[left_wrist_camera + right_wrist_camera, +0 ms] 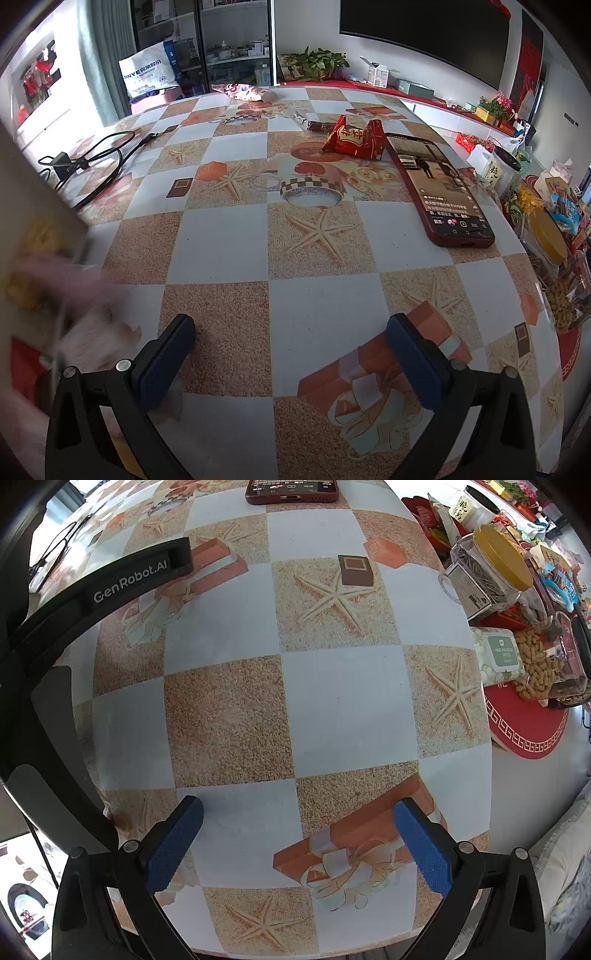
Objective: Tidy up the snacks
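In the left wrist view a red snack packet (352,140) lies on the checkered table (221,236), far ahead of my open, empty left gripper (291,354). A dark wrapped bar (319,126) lies just behind the packet. A pink patterned snack bag (243,91) lies at the far edge. A blurred box with pale packets (55,295) is at the left edge, beside the left finger. My right gripper (297,843) is open and empty over the table's near edge. The other gripper's black arm (129,579) shows at the upper left of the right wrist view.
A phone in a red case (443,188) lies right of the packet, its end also in the right wrist view (291,491). A black cable (88,162) lies at the left. Beside the table are a yellow-lidded jar (498,561), peanuts (535,664), a wipes pack (500,653) and several snack bags.
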`<action>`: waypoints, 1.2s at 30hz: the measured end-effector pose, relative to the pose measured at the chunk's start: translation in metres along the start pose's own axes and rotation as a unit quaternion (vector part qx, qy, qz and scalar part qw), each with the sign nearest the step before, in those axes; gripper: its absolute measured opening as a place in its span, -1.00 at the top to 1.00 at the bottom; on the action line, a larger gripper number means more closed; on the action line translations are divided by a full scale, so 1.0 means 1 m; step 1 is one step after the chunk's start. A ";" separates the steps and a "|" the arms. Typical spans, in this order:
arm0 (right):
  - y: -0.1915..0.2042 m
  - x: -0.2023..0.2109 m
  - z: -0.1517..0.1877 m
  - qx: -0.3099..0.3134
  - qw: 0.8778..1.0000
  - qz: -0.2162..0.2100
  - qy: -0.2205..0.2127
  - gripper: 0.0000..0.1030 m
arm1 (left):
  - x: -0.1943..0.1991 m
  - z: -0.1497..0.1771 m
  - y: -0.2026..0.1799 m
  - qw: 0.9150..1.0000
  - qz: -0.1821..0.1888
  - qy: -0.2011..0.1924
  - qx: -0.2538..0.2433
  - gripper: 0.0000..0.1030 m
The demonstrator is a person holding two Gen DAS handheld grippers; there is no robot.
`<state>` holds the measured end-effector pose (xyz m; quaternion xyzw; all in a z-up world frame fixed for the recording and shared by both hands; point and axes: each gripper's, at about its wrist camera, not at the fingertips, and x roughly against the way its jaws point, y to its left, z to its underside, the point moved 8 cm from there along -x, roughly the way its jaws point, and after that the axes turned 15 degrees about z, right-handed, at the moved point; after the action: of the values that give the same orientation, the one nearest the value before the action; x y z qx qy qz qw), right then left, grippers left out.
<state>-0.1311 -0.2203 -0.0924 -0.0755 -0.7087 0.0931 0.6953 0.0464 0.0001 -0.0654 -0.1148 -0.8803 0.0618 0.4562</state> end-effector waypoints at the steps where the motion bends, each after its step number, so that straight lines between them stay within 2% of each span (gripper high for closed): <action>1: 0.001 0.000 0.004 0.000 1.000 0.000 -0.002 -1.00 | 0.000 0.000 -0.001 1.000 0.000 0.000 0.000 -1.00; 26: 0.002 0.006 -0.004 0.005 1.000 0.009 0.011 -1.00 | 0.000 0.000 0.000 1.000 0.000 0.000 0.000 -1.00; 31: 0.002 0.008 -0.008 -0.003 1.000 -0.003 -0.014 -1.00 | 0.000 0.000 0.000 1.000 0.000 0.000 0.000 -1.00; 36: 0.000 0.008 -0.008 -0.005 1.000 0.000 -0.016 -1.00 | 0.000 0.000 0.000 1.000 0.000 0.000 0.000 -1.00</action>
<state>-0.1236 -0.2179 -0.0844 -0.0780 -0.7200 0.0909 0.6836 0.0462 0.0001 -0.0655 -0.1149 -0.8803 0.0619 0.4560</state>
